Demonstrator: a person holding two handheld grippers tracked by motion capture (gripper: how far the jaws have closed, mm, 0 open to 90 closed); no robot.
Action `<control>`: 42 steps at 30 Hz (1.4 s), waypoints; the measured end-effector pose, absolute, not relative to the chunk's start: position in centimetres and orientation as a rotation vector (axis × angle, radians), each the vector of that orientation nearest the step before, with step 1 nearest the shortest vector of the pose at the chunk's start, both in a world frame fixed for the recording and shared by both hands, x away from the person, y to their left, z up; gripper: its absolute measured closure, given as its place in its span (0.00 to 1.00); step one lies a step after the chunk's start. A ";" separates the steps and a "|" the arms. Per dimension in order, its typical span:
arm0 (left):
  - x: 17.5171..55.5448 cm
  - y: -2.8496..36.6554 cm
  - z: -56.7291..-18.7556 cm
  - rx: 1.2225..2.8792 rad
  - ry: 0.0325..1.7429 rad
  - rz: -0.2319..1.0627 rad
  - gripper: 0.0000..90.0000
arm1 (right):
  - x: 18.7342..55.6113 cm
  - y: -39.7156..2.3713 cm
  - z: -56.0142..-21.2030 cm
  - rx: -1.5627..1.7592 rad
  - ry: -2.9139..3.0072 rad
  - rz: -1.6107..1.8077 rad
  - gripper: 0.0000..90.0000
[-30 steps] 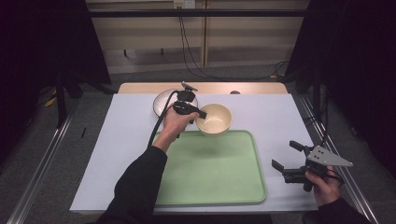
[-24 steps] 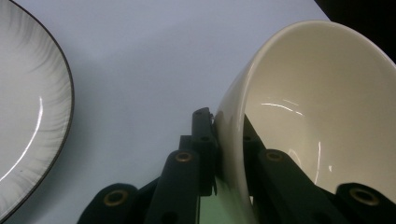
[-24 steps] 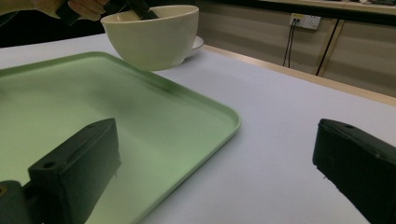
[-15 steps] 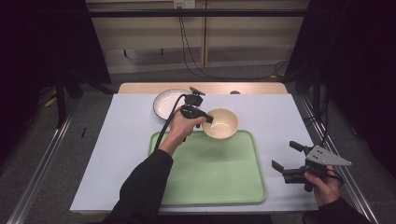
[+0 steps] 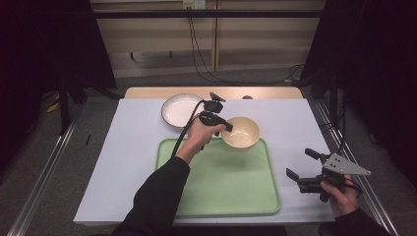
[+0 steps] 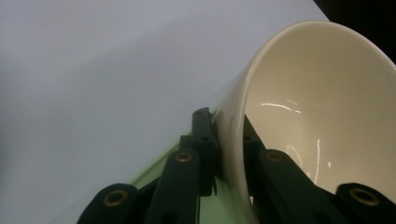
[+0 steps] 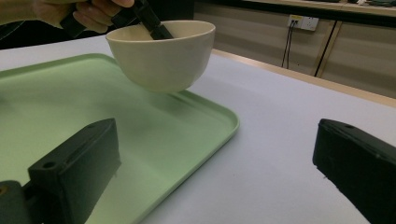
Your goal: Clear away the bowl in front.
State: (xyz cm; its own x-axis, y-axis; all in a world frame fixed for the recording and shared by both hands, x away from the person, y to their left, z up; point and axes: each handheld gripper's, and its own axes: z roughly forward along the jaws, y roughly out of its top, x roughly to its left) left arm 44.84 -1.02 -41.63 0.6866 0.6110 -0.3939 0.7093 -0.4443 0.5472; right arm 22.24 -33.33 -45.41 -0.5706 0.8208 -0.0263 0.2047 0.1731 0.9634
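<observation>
From above, the left gripper (image 5: 227, 127) clamps the cream bowl (image 5: 241, 132) by its rim over the green tray's (image 5: 222, 182) far edge, its own view showing one jaw either side of the wall, while the right gripper (image 7: 215, 177) gapes wide, the bowl airborne beyond its jaws.

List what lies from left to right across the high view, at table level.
White plate → left claw, shut on the rim of the cream bowl → right claw, open, off the right edge of the green tray.
</observation>
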 end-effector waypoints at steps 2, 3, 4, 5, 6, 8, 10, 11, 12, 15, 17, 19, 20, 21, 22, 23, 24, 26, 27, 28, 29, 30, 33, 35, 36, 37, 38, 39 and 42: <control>44.8 -1.4 -41.6 2.192 0.997 -0.180 0.92 | 22.2 -33.3 -45.4 0.963 1.895 1.420 0.01; 44.9 -1.7 -41.7 2.189 1.005 -0.181 0.92 | 22.2 -33.4 -45.4 0.965 1.892 1.420 0.01; 44.9 -1.7 -41.7 2.199 1.008 -0.178 0.92 | 22.2 -33.4 -45.4 0.965 1.892 1.420 0.01; 45.0 -1.9 -41.9 2.185 1.022 -0.178 0.92 | 22.2 -33.3 -45.4 0.964 1.885 1.422 0.01; 45.0 -2.1 -42.0 2.168 1.046 -0.187 0.92 | 22.2 -33.3 -45.4 0.964 1.885 1.422 0.01; 45.1 -2.4 -42.4 2.166 1.063 -0.181 0.92 | 22.2 -33.3 -45.4 0.963 1.884 1.425 0.01; 45.3 -2.8 -42.6 2.191 1.063 -0.188 0.92 | 22.2 -33.3 -45.4 0.962 1.885 1.426 0.01; 45.3 -3.1 -42.7 2.190 1.059 -0.195 0.92 | 22.2 -33.3 -45.4 0.962 1.885 1.426 0.01; 45.3 -3.1 -42.7 2.190 1.059 -0.195 0.92 | 22.2 -33.3 -45.4 0.962 1.885 1.426 0.01; 45.2 -3.9 -42.7 2.192 1.057 -0.191 0.93 | 22.2 -33.3 -45.4 0.966 1.877 1.424 0.01; 45.2 -4.2 -42.7 2.204 1.042 -0.185 0.92 | 22.2 -33.4 -45.4 0.961 1.876 1.428 0.01; 45.1 -4.7 -42.7 2.207 1.036 -0.182 0.92 | 22.1 -33.4 -45.4 0.957 1.877 1.438 0.01; 45.1 -4.8 -42.7 2.220 1.037 -0.189 0.92 | 22.1 -33.4 -45.4 0.957 1.877 1.438 0.01; 45.1 -5.0 -42.9 2.220 1.033 -0.191 0.92 | 22.1 -33.4 -45.4 0.956 1.878 1.438 0.01; 45.0 -5.2 -43.0 2.211 1.044 -0.185 0.92 | 22.1 -33.4 -45.3 0.954 1.874 1.441 0.01; 44.9 -5.4 -43.2 2.217 1.043 -0.189 0.92 | 22.1 -33.4 -45.3 0.960 1.871 1.437 0.01; 44.9 -5.4 -43.2 2.217 1.043 -0.189 0.92 | 22.1 -33.4 -45.3 0.960 1.871 1.437 0.01; 44.9 -5.6 -43.4 2.251 1.015 -0.192 0.92 | 22.1 -33.4 -45.4 0.961 1.873 1.436 0.01; 44.7 -5.8 -43.7 2.249 1.017 -0.186 0.92 | 22.2 -33.3 -45.4 0.957 1.873 1.437 0.01; 44.7 -5.8 -43.8 2.250 1.017 -0.190 0.92 | 22.1 -33.4 -45.4 0.954 1.872 1.436 0.01; 44.6 -6.0 -44.0 2.233 1.029 -0.209 0.92 | 22.2 -33.3 -45.4 0.961 1.874 1.434 0.01; 44.6 -6.0 -44.0 2.233 1.029 -0.209 0.92 | 22.2 -33.3 -45.4 0.962 1.874 1.435 0.01; 44.5 -6.5 -44.3 2.248 1.013 -0.193 0.92 | 22.1 -33.3 -45.4 0.958 1.873 1.435 0.01; 44.4 -6.6 -44.3 2.254 1.027 -0.200 0.92 | 22.1 -33.3 -45.4 0.959 1.874 1.438 0.01; 44.4 -6.7 -44.5 2.256 1.023 -0.196 0.92 | 22.1 -33.3 -45.4 0.959 1.875 1.439 0.01; 44.4 -6.7 -44.5 2.256 1.023 -0.196 0.92 | 22.1 -33.3 -45.4 0.958 1.874 1.440 0.01; 44.5 -6.7 -44.5 2.259 1.024 -0.204 0.92 | 22.1 -33.3 -45.4 0.958 1.874 1.440 0.01; 44.6 -6.6 -44.7 2.263 1.018 -0.211 0.92 | 22.1 -33.4 -45.4 0.958 1.874 1.435 0.01; 44.5 -6.6 -45.1 2.272 1.025 -0.175 0.92 | 22.1 -33.3 -45.4 0.956 1.873 1.436 0.01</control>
